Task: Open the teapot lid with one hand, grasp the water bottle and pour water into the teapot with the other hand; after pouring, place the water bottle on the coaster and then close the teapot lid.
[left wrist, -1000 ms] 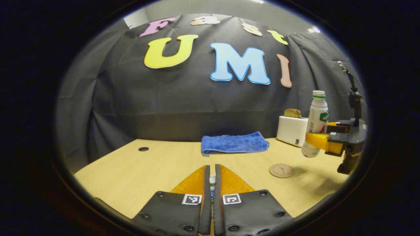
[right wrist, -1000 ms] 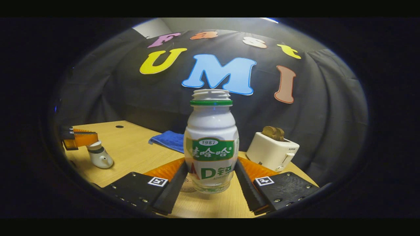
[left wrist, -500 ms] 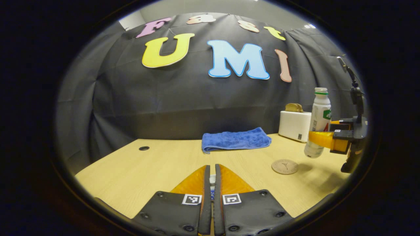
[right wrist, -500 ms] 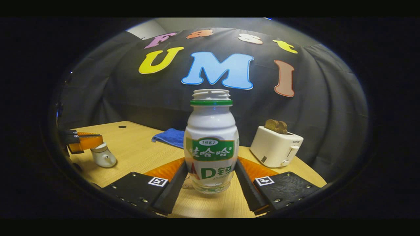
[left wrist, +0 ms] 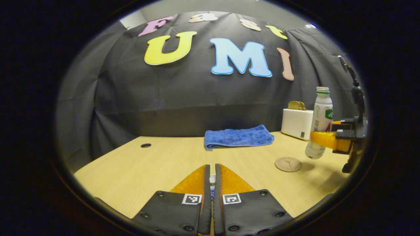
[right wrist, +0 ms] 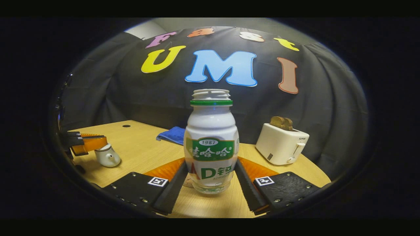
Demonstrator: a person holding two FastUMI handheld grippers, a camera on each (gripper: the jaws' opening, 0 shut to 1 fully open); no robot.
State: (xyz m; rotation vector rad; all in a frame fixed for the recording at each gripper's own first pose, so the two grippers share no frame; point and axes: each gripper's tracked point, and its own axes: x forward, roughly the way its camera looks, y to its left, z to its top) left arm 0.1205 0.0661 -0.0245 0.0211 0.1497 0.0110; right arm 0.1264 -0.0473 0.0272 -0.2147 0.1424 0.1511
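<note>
Since a second ago the right tool (right wrist: 210, 183) has carried the water bottle (right wrist: 211, 144) a little sideways, nearer the coaster (left wrist: 288, 164); toaster (right wrist: 281, 146) and blue towel (left wrist: 238, 137) have slid in both views. Right tool clamped on the bottle's lower body; bottle upright, uncapped, off the table (left wrist: 147, 167). Coaster just below and beside it in the left gripper view. Left tool (left wrist: 210, 178): fingers nearly together on something small and pale, likely the teapot lid; can't confirm. Teapot (right wrist: 107, 156) sits at the table's left edge beneath that tool. Judged: pouring done; bottle placement and lid closing remain. Teapot's opening hidden; water level unreadable.
</note>
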